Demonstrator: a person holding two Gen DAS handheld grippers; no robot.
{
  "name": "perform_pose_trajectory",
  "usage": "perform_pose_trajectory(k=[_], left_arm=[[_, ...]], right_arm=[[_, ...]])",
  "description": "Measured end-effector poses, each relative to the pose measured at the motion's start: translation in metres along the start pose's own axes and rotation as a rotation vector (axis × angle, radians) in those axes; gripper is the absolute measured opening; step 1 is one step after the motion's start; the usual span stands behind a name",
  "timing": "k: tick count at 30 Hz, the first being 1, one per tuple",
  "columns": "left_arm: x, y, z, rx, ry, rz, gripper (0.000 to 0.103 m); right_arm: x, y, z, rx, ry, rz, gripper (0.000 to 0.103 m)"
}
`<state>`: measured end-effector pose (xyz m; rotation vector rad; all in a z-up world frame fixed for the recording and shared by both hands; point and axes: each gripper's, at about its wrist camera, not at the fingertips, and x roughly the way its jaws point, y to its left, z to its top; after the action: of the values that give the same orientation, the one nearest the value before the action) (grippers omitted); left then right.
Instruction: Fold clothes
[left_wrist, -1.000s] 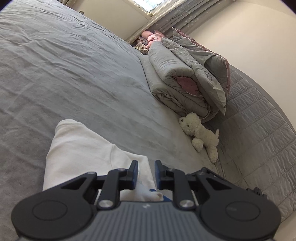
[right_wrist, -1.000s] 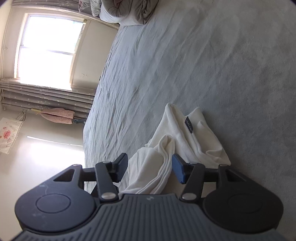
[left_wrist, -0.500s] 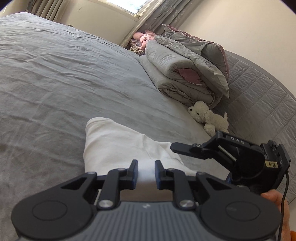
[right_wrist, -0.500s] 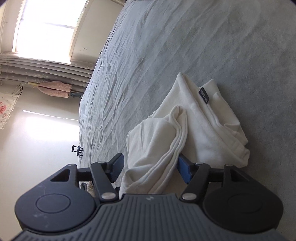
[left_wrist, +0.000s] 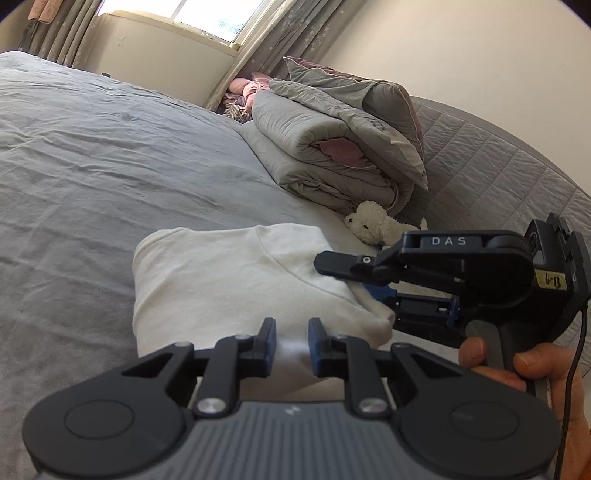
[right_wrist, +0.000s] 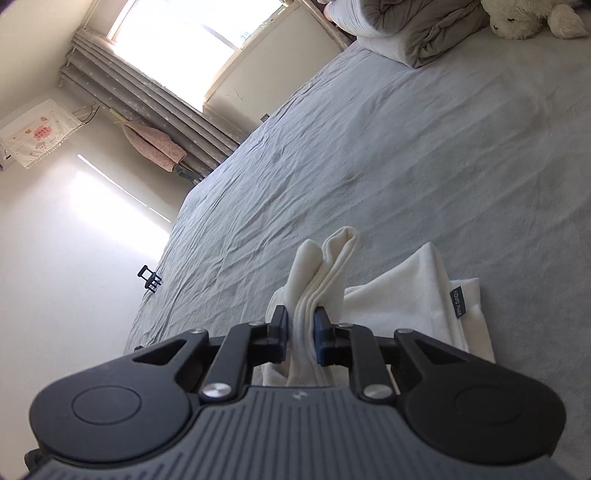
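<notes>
A folded white garment (left_wrist: 236, 280) lies on the grey bed sheet (left_wrist: 110, 166). My left gripper (left_wrist: 292, 345) is shut on its near edge, the cloth pinched between the blue pads. My right gripper (right_wrist: 299, 336) is shut on a bunched fold of the same white garment (right_wrist: 406, 295), which stands up between its pads. In the left wrist view the right gripper (left_wrist: 354, 280) comes in from the right and clamps the garment's right corner. A small dark label (right_wrist: 457, 301) shows on the cloth.
A folded grey duvet (left_wrist: 332, 147) and a white plush toy (left_wrist: 376, 225) lie at the head of the bed by the quilted headboard (left_wrist: 517, 177). A window with curtains (right_wrist: 177, 96) is behind the bed. The floor (right_wrist: 74, 229) lies past the bed's left edge.
My right gripper has closed from wide open onto the bunched edge of the white garment. Both views have swung and the garment now lies flatter and squarer. The left gripper kept its hold.
</notes>
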<state>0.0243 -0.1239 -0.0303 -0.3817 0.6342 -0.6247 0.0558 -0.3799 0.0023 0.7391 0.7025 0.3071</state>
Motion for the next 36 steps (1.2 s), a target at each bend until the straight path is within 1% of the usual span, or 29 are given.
perform_pose_trajectory(k=[5, 10, 13, 17, 18, 19, 20, 22, 23, 26, 29, 31, 32, 34, 36], left_arm=[[0.019, -0.011, -0.008, 0.015, 0.025, -0.022, 0.018], [0.037, -0.017, -0.019, 0.028, 0.063, -0.031, 0.018], [0.045, -0.021, -0.025, 0.049, 0.070, -0.030, 0.018], [0.052, -0.027, -0.030, 0.079, 0.071, -0.023, 0.018], [0.053, -0.028, -0.032, 0.089, 0.067, -0.021, 0.018], [0.054, -0.029, -0.034, 0.099, 0.062, -0.018, 0.018], [0.054, -0.030, -0.035, 0.113, 0.057, -0.015, 0.018], [0.055, -0.031, -0.039, 0.138, 0.046, -0.009, 0.018], [0.055, -0.032, -0.040, 0.147, 0.042, -0.008, 0.018], [0.054, -0.032, -0.043, 0.162, 0.031, -0.008, 0.018], [0.052, -0.032, -0.043, 0.175, 0.031, -0.012, 0.018], [0.048, -0.030, -0.039, 0.175, 0.042, -0.026, 0.018], [0.045, -0.028, -0.036, 0.169, 0.047, -0.034, 0.018], [0.037, -0.023, -0.029, 0.152, 0.035, -0.037, 0.018], [0.029, -0.020, -0.021, 0.173, 0.000, -0.018, 0.018]], right_arm=[[0.002, -0.022, 0.001, 0.015, 0.000, -0.025, 0.018], [0.000, -0.043, -0.001, 0.045, 0.035, -0.078, 0.018], [-0.002, -0.056, -0.003, 0.074, 0.048, -0.083, 0.017], [-0.007, -0.052, -0.002, 0.054, 0.041, -0.129, 0.018], [-0.009, -0.051, -0.002, 0.048, 0.038, -0.142, 0.019], [-0.010, -0.050, -0.002, 0.042, 0.036, -0.154, 0.022], [-0.011, -0.049, -0.002, 0.036, 0.033, -0.167, 0.022], [-0.016, -0.038, 0.000, -0.027, -0.005, -0.199, 0.022], [-0.019, -0.032, 0.000, -0.057, -0.026, -0.198, 0.022], [-0.019, -0.017, -0.002, -0.121, -0.038, -0.139, 0.022], [-0.003, -0.012, -0.009, -0.175, 0.011, -0.131, 0.022], [0.009, -0.016, -0.014, -0.186, 0.059, -0.165, 0.022], [0.012, -0.021, -0.016, -0.191, 0.070, -0.187, 0.008], [0.013, -0.030, -0.018, -0.200, 0.082, -0.218, 0.000], [0.013, -0.037, -0.019, -0.204, 0.087, -0.239, 0.000]])
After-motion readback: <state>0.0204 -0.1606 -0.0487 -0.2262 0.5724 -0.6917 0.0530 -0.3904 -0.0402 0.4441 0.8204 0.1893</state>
